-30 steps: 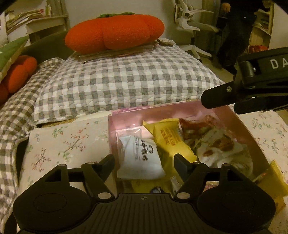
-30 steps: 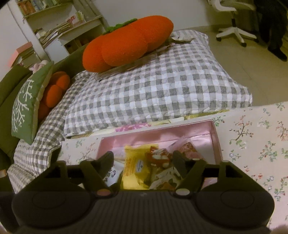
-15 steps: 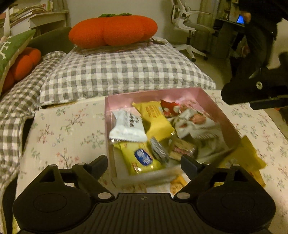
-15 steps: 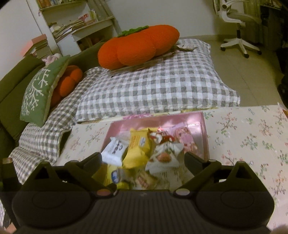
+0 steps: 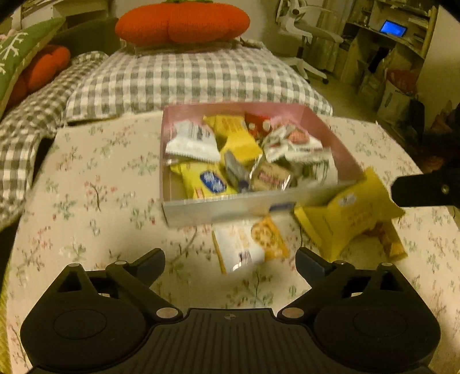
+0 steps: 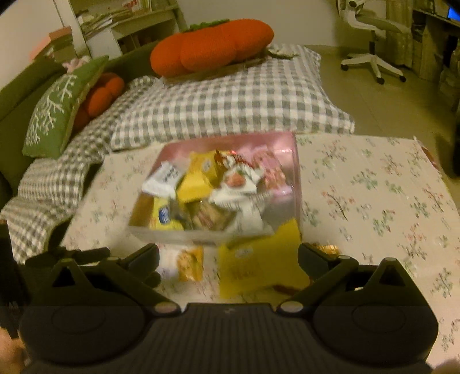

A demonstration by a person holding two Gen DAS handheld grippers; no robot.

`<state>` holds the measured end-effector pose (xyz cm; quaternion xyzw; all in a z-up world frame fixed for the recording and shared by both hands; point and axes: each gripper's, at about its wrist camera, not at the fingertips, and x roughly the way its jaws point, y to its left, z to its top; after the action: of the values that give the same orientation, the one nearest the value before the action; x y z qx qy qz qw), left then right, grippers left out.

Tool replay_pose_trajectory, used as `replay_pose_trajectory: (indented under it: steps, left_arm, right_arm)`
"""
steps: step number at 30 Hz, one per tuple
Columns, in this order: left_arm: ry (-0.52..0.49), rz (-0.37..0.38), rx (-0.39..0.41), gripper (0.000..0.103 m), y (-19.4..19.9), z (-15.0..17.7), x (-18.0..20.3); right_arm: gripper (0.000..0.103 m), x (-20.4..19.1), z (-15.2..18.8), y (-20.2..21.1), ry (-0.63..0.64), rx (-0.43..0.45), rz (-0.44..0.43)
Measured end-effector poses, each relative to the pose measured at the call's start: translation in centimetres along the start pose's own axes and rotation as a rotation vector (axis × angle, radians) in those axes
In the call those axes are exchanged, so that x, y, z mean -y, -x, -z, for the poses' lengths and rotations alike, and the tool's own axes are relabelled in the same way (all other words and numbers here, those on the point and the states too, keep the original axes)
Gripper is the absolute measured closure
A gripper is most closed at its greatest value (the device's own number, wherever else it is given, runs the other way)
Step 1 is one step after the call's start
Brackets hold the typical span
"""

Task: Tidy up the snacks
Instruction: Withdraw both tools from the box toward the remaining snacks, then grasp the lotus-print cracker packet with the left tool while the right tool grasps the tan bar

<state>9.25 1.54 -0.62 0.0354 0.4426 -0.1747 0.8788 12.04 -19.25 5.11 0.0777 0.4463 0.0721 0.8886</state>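
Observation:
A pink box (image 5: 330, 135) (image 6: 297, 172) sits on the floral table and holds several snack packets: white, yellow, red and brown ones. Outside its near wall lie a white and orange packet (image 5: 250, 244) (image 6: 184, 261) and a larger yellow packet (image 5: 348, 215) (image 6: 258, 261). My left gripper (image 5: 230, 266) is open and empty, above the table in front of the box. My right gripper (image 6: 228, 256) is open and empty, over the loose packets; one of its fingers (image 5: 425, 191) shows at the right edge of the left wrist view.
The floral tablecloth (image 5: 95, 201) (image 6: 373, 187) covers the table. Behind it lie a grey checked cushion (image 5: 187, 74) with an orange pumpkin pillow (image 5: 181, 23), a green pillow (image 6: 60, 106) at the left, and an office chair (image 6: 371, 37) at the right.
Both grippers have drawn back and up from the box, so the whole box and the loose packets in front of it have come into view. Both stay open and empty.

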Motion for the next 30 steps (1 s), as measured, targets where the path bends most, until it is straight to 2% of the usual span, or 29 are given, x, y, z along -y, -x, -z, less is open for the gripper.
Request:
replay_pose_trajectory:
  steps: [5, 11, 13, 17, 21, 25, 30]
  left_arm:
    - [-0.077, 0.024, -0.012, 0.005, -0.8, 0.9, 0.3]
    - [-0.286, 0.133, 0.012, 0.006, -2.2, 0.8, 1.2]
    - [-0.329, 0.159, 0.012, 0.007, -2.7, 0.4, 1.4]
    - [-0.401, 0.23, -0.011, 0.009, -4.2, -0.4, 2.0]
    - [-0.472, 0.236, -0.047, 0.014, -5.7, -0.7, 3.0]
    - [-0.485, 0.214, -0.055, 0.016, -6.6, -0.8, 3.5]
    - [-0.457, 0.241, -0.073, 0.018, -6.0, 0.2, 3.6]
  right_arm:
    - [0.0, 0.9, 2.1, -0.2, 0.001, -0.025, 0.027]
    - [0.0, 2.8, 4.3, -1.2, 0.007, -0.04, 0.08]
    - [0.0, 3.3, 4.7, -1.4, 0.021, -0.03, 0.093]
    - [0.0, 4.3, 5.5, -2.0, 0.066, -0.012, 0.078]
    - [0.0, 5.7, 6.1, -3.4, 0.096, -0.042, 0.063]
    - [0.0, 7.0, 6.2, -4.4, 0.104, -0.047, 0.076]
    - [0.0, 8.3, 6.2, -5.3, 0.071, -0.035, 0.05]
